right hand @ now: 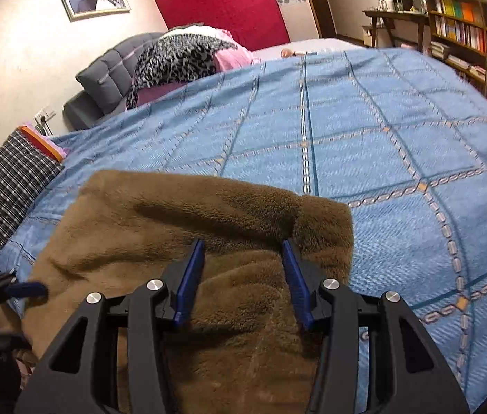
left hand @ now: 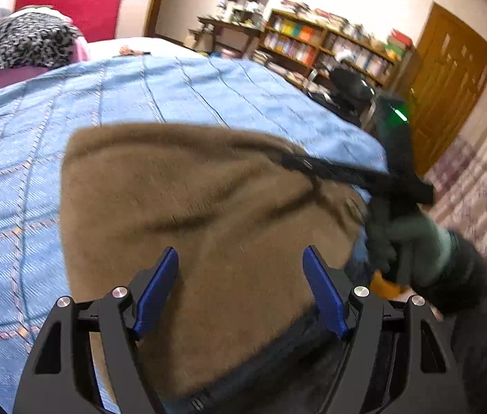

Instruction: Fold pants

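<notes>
So the brown fleece pants are laid out on the near part of the bed, on top of a blue checked bedspread. The far end of the fabric is folded over on itself, with a thick fold ridge seen running across in the right wrist view.

The left gripper is held above the near part of the pants, jaws spread wide, nothing pinched between the blue pads. The right gripper is held over the pants near their right edge, jaws roughly half apart; the fleece is seen between and below the fingers, but no squeeze on it can be made out, so it's read as not gripping.

In the left wrist view the right gripper's black body is seen at the right edge of the bed, held by a gloved hand. That view is pretty motion-blurred.

Far off, a leopard-print blanket is piled at the head of the bed, and a bookshelf is seen at the far right.
</notes>
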The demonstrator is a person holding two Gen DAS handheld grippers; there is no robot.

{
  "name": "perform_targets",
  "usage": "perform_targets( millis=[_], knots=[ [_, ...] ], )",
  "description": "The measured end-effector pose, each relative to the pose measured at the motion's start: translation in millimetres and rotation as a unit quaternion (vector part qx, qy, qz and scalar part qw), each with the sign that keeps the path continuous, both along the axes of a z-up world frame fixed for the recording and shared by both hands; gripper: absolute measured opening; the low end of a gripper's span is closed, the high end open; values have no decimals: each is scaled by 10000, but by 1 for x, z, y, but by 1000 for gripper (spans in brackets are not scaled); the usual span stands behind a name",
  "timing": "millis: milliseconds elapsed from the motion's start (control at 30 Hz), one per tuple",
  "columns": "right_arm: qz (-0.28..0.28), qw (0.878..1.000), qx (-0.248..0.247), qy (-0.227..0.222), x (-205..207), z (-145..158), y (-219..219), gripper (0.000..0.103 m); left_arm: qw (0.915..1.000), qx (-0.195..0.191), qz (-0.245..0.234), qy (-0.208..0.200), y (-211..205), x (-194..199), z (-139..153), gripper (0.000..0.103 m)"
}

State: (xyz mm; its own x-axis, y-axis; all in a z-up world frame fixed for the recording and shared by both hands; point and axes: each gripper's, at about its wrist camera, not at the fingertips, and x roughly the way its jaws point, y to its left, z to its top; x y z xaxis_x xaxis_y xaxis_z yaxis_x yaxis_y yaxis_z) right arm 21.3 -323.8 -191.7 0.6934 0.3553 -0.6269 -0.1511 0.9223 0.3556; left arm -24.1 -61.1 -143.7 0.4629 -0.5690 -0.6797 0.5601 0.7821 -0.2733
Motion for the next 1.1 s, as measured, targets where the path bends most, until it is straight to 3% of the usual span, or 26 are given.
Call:
perform_targets(
  millis=[200,467,567,800,900,1100],
  knots=[
    [-95,9999,-41,-80,-11,9,-2,48,9963,-198,816,199,14,56,13,76],
    [-187,9997,-138,106,5,-10,-1,48,9867,-312,1386,791,26,121,-15,76],
    [-150,9996,-177,141,9,-20,-1,48,9849,-373,1469,840,29,123,-27,76],
    [-91,9997,-211,-1,8,-36,2,50,9877,-230,1462,496,27,122,-47,77],
    [-115,9998,-147,8,9,-37,0,50,9876,-230,1478,470,27,121,-47,77],
    [-142,9998,-97,52,11,-35,-1,50,9873,160,1544,332,17,114,-40,77]
  ],
)
